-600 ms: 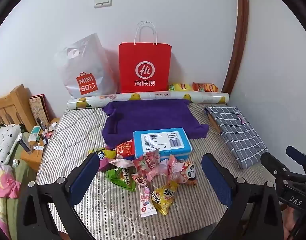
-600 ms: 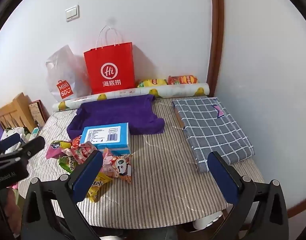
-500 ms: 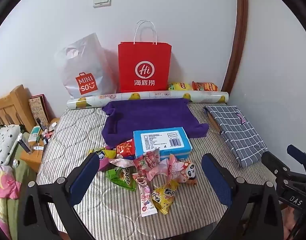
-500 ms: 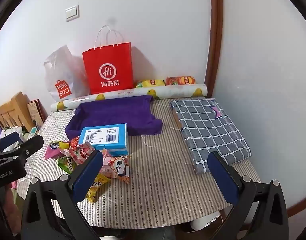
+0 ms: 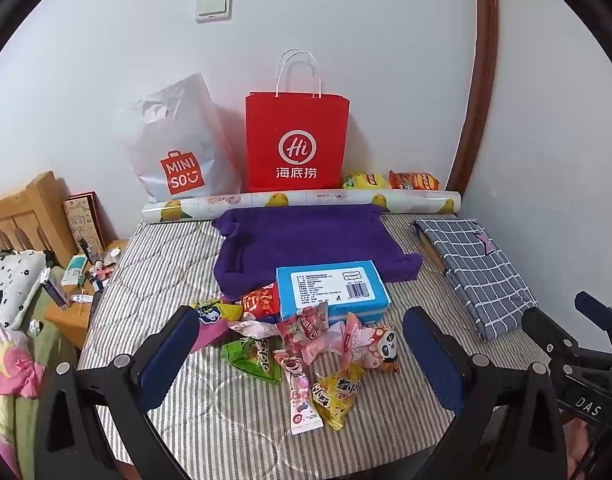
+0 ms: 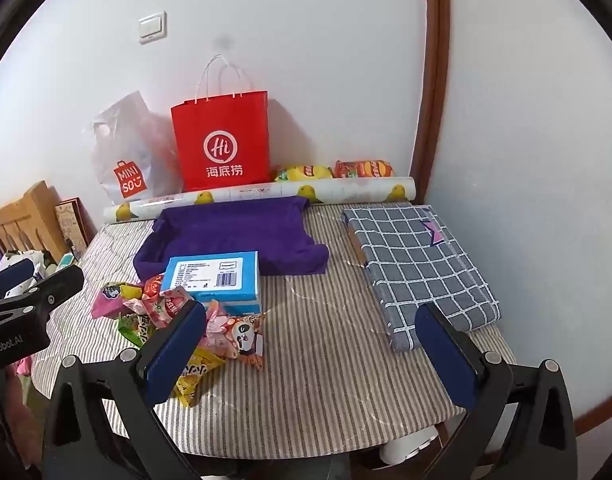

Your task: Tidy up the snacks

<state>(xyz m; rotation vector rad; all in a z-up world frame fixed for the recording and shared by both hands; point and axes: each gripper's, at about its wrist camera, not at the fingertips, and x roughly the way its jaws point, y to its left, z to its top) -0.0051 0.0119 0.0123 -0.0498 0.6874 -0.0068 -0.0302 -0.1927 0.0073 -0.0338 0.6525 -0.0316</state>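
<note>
A loose heap of small crinkly foil snack packets lies on the striped cloth-covered bench, touching the front of a blue cardboard box. They look light, soft and slippery, so pinching a sealed edge seems safest. The left hand-held gripper hovers spread wide and empty; the right hand-held gripper likewise.

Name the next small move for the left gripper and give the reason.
Probably lower the left gripper onto the pink strawberry-bear packet. Its jaws are open and empty, held above the loose snack pile in front of the blue box, and that packet lies nearest, on the pile's open front edge.
</note>
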